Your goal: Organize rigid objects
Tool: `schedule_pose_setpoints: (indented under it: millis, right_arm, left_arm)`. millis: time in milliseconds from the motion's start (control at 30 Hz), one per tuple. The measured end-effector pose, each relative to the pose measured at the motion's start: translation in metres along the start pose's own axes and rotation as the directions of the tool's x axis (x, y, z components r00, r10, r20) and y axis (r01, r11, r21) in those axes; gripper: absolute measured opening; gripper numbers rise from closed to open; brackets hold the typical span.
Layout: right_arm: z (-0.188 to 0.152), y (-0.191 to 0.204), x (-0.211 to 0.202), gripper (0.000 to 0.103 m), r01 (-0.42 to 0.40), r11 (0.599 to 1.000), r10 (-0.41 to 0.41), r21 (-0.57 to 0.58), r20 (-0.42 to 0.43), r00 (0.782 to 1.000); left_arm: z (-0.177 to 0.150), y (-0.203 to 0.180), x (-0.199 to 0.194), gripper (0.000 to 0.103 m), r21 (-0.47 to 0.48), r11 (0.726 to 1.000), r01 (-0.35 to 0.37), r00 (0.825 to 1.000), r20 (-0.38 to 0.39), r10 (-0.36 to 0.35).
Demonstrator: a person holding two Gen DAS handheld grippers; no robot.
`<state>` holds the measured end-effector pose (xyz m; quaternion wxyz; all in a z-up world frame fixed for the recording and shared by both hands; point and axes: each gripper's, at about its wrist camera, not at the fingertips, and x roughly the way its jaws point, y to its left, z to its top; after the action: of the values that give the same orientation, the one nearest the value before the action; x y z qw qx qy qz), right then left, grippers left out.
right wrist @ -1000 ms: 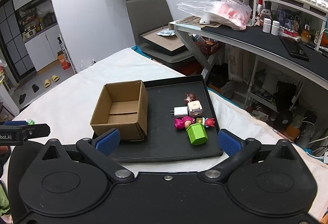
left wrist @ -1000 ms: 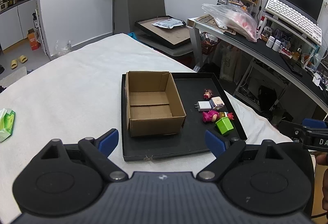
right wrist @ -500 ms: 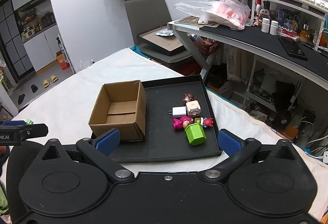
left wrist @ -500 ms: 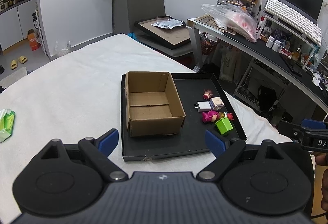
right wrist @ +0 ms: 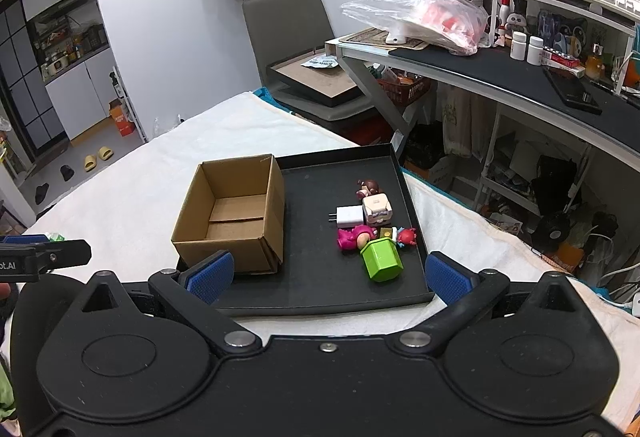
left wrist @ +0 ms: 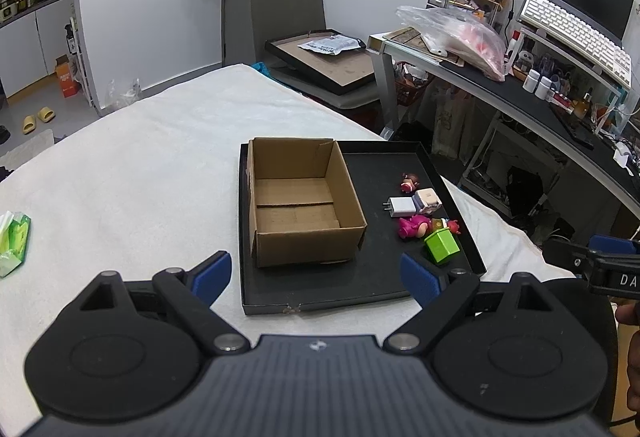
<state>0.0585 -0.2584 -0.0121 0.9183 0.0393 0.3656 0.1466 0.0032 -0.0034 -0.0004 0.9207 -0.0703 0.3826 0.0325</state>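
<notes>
Nothing is picked up yet: the left tool [left wrist: 316,273] and right tool [right wrist: 326,273] both hang spread and empty at the lower frame. The open brown cardboard box [right wrist: 236,215] sits empty at centre-left of the shallow black tray [right wrist: 320,293]. The bright green plastic block [right wrist: 382,259] and small toys cluster centre-right, so the next move likely calls for lowering the right tool onto that block.

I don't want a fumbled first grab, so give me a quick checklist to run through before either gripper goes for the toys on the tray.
1. Cardboard box empty and open on top: ok.
2. Box sits on the black tray: ok.
3. Right gripper open, holding nothing: ok.
4. Left gripper open, holding nothing: ok.
5. Green block free to grasp alone: not ok, it touches the pink toy.
6. White charger clear of neighbours: not ok, it sits against the small cube.
</notes>
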Motion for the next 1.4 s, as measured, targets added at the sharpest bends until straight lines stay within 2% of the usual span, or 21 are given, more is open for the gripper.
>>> schedule_pose_setpoints:
  millis: [167,300,533,767,933,1167,1400]
  right_arm:
    - [-0.001,-0.001,0.007,0.103,-0.012,1.000,0.012,0.021,-0.004,1.000]
    - [-0.001,-0.004,0.016,0.103,0.023,1.000,-0.023,0.009,-0.029,0.999]
    - [-0.005,-0.008,0.039,0.103,0.035,0.999,-0.034,0.021,-0.044,0.998]
    - [-0.012,-0.012,0.065,0.103,0.054,0.998,-0.049,0.036,-0.111,0.993]
    - [-0.012,-0.014,0.080,0.103,0.061,0.997,-0.056,0.039,-0.107,0.993]
    - [-0.003,-0.021,0.099,0.103,0.042,0.998,-0.038,0.037,-0.090,0.995]
    - [-0.001,-0.032,0.126,0.103,0.010,0.999,-0.003,0.047,-0.144,0.990]
  left_arm:
    - [0.000,0.006,0.010,0.090,-0.009,1.000,-0.003,1.000,-0.013,0.003]
    - [-0.001,0.011,0.022,0.090,-0.021,1.000,-0.005,1.000,-0.031,0.004]
    - [0.000,0.018,0.051,0.090,-0.037,0.999,-0.011,0.997,-0.081,0.008]
    - [0.002,0.025,0.080,0.090,-0.052,0.999,-0.011,0.992,-0.123,0.004]
    - [0.007,0.032,0.096,0.090,-0.089,0.996,-0.012,0.992,-0.130,0.000]
    - [0.020,0.037,0.121,0.090,-0.104,0.994,-0.012,0.986,-0.165,-0.005]
    - [0.019,0.045,0.149,0.090,-0.112,0.993,-0.033,0.977,-0.214,0.009]
